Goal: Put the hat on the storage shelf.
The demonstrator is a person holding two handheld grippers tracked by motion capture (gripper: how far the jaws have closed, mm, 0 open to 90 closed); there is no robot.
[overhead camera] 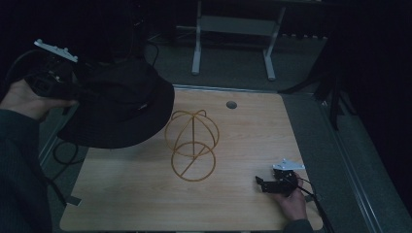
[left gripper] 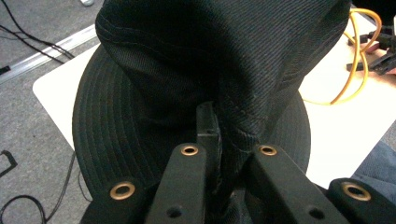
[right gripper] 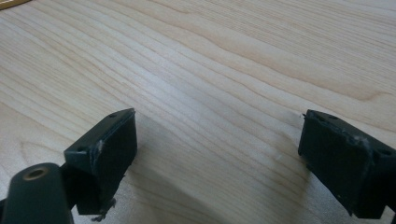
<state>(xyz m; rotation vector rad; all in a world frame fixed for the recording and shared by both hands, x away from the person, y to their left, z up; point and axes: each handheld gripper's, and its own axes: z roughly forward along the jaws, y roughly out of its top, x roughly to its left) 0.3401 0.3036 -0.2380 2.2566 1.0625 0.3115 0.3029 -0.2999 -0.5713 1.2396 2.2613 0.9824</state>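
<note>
A black bucket hat point(overhead camera: 121, 104) hangs in the air over the table's left rear corner, its brim drooping. My left gripper point(overhead camera: 73, 87) holds it from the left, and in the left gripper view the jaws are shut on a fold of the black bucket hat point(left gripper: 224, 93) crown. A yellow wire hat stand point(overhead camera: 192, 144) with a round base and domed top sits upright mid-table, just right of the hat, and the yellow wire hat stand point(left gripper: 359, 60) also appears at the right. My right gripper point(overhead camera: 260, 183) rests on the table at the front right, and my right gripper point(right gripper: 219, 154) stands open over bare wood.
The wooden table point(overhead camera: 243, 145) has a round cable hole point(overhead camera: 231, 105) near its back edge. Cables point(overhead camera: 65, 153) trail on the grey floor left of the table. A white desk frame point(overhead camera: 233, 43) stands behind. A dark stand leg point(overhead camera: 335, 97) rises at the right.
</note>
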